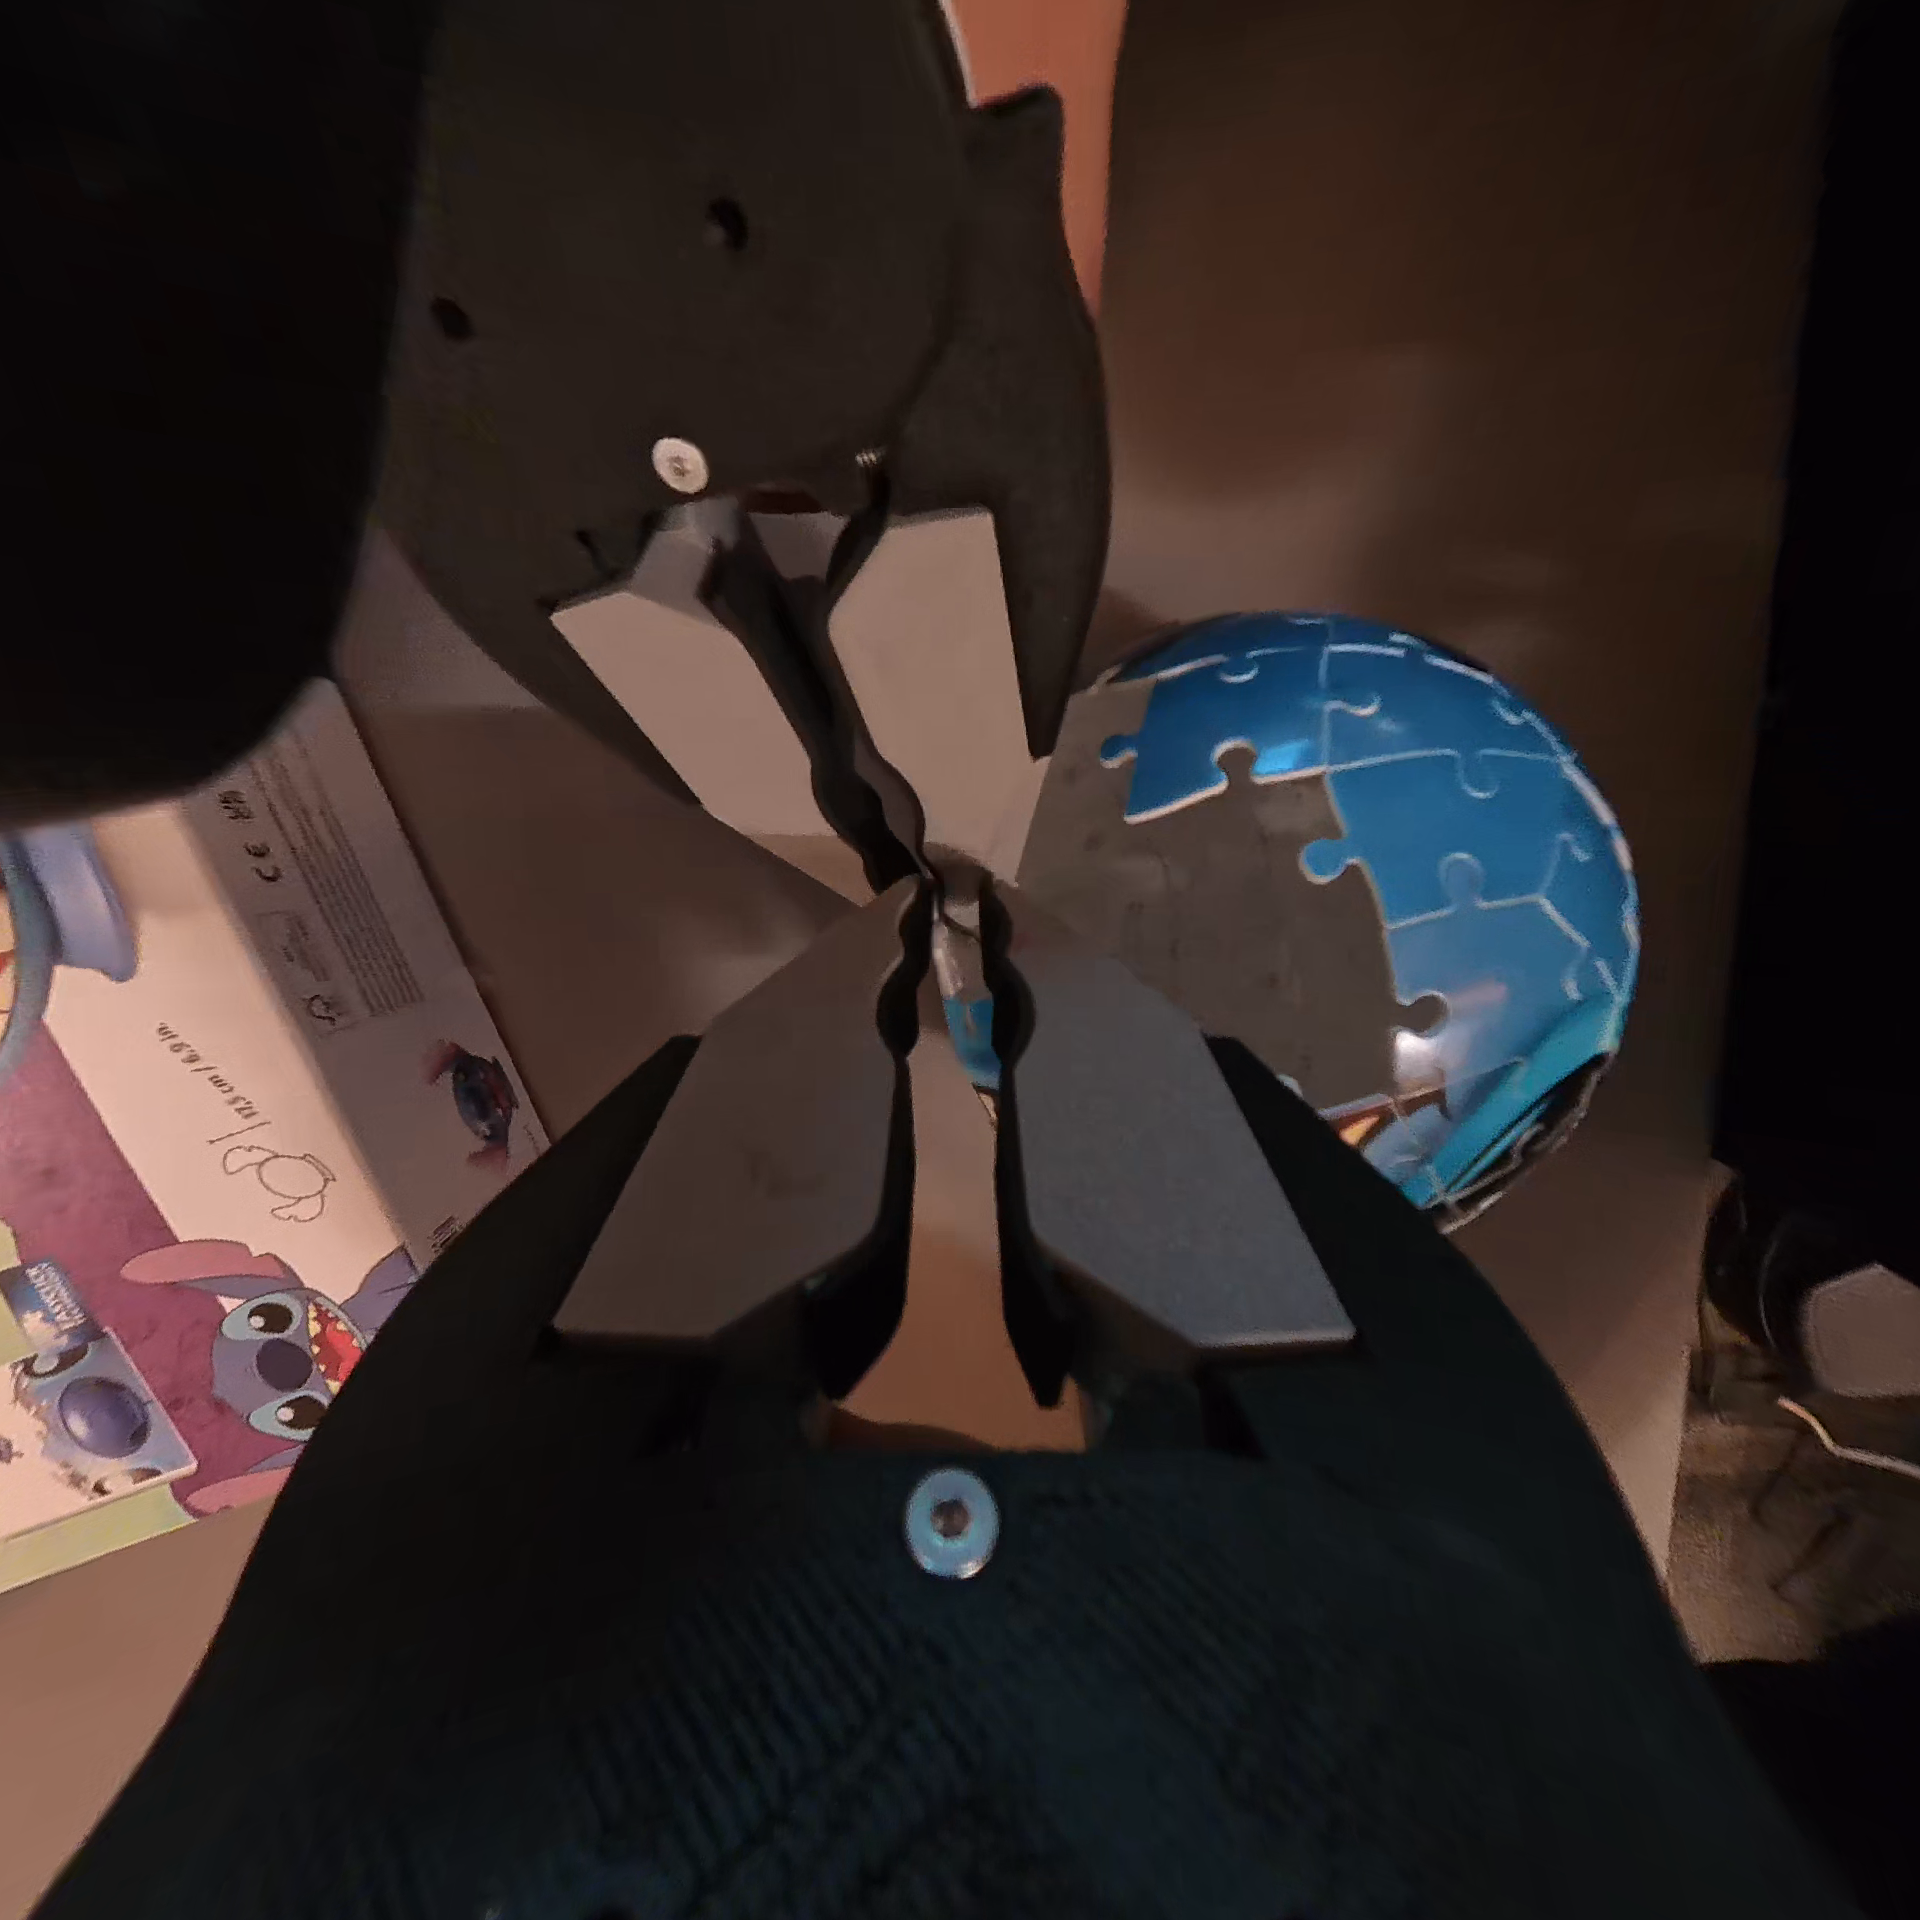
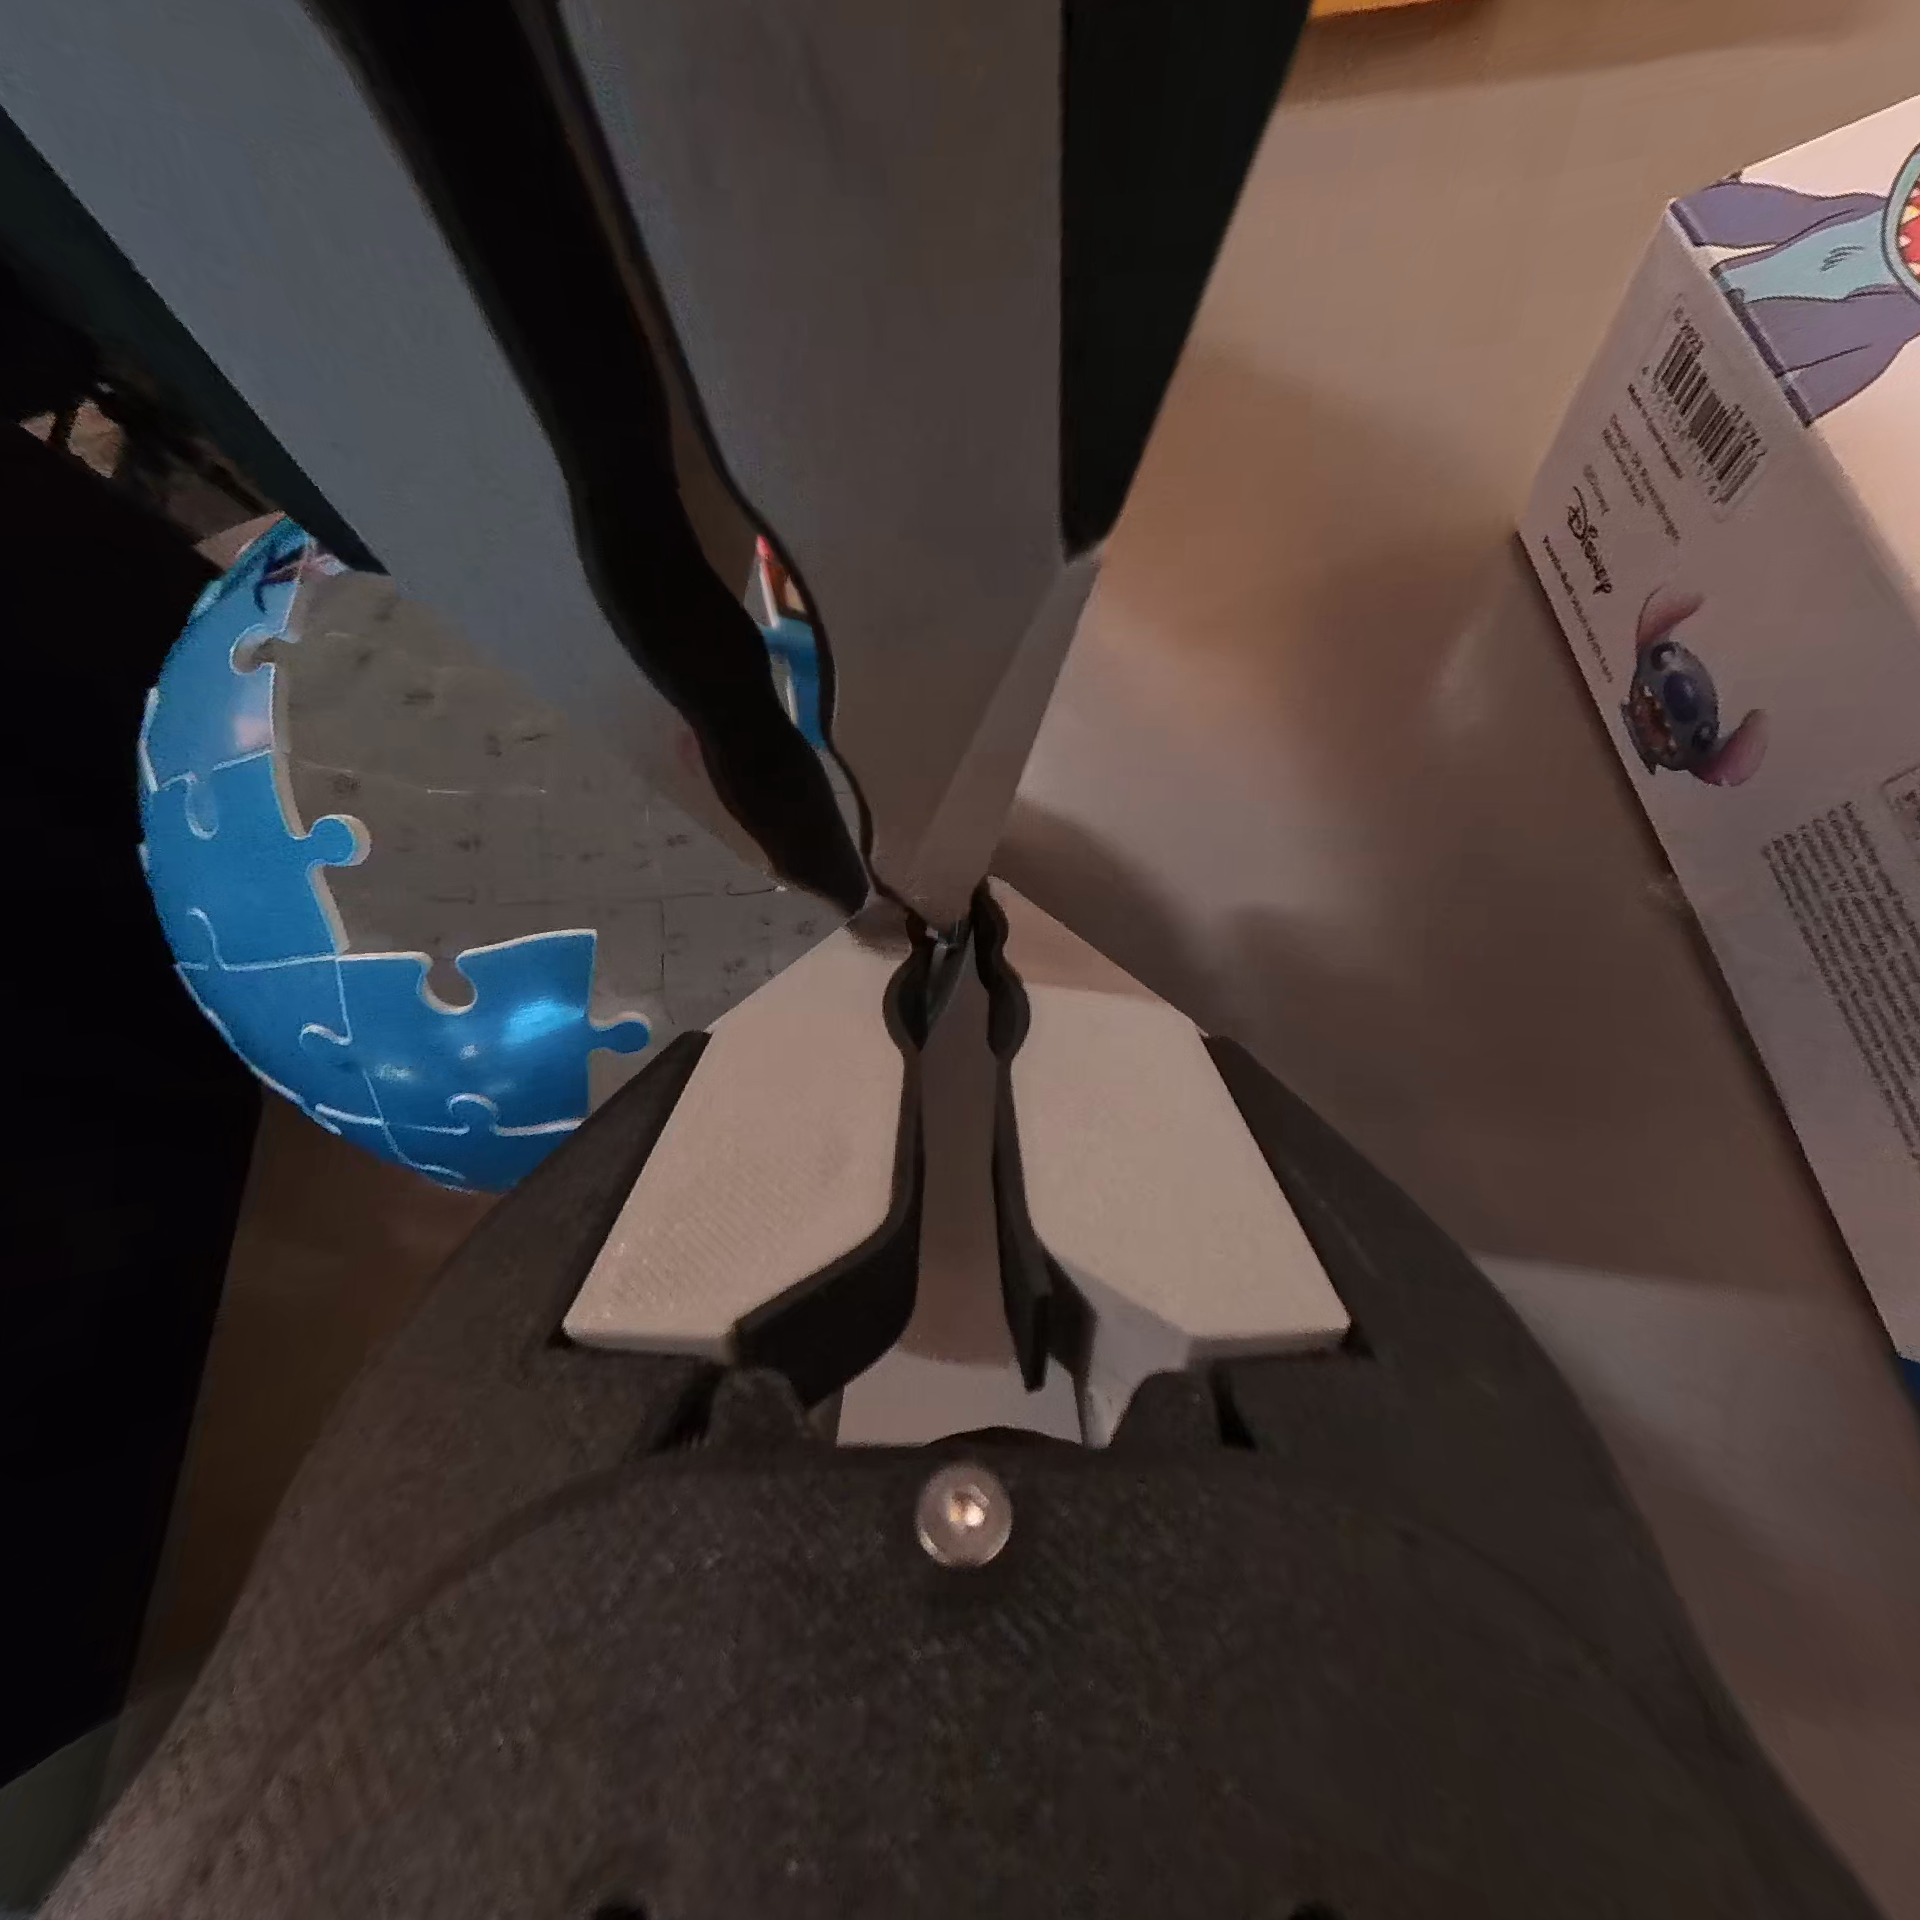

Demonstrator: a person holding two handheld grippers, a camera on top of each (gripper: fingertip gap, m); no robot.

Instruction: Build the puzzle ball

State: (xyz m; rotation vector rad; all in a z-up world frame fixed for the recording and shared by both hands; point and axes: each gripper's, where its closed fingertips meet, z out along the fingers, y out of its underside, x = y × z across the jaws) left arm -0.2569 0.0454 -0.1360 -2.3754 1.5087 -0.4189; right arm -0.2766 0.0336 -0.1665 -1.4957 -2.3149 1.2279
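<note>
Left wrist view shows my left claw (image 1: 948, 940) nearest, its fingers nearly closed on a small puzzle piece (image 1: 954, 971), held by its thin edge with a bit of blue showing. Tip to tip with it comes my right claw (image 1: 914, 831) from above, also nearly closed, and it seems to pinch the same piece or a second one; I cannot tell which. In the right wrist view my right claw (image 2: 951, 935) grips a dark thin sliver (image 2: 948, 961), and the left claw (image 2: 868, 862) meets it at the tips.

Just behind the claws rests the puzzle ball (image 1: 1403, 894) on the worktop (image 1: 1351, 364). It is part built: blue pieces cover one side, and a grey inner face shows through the open gap. Farther off, well apart, lies the puzzle box (image 1: 208, 1091).

I judge the piece light, stiff and curved, with a glossy face that may slip, so I hold it by the edges, away from its tabs. The ball is hollow and will roll or come apart under pressure; better to steady it on the finished blue part, not at the open rim.
</note>
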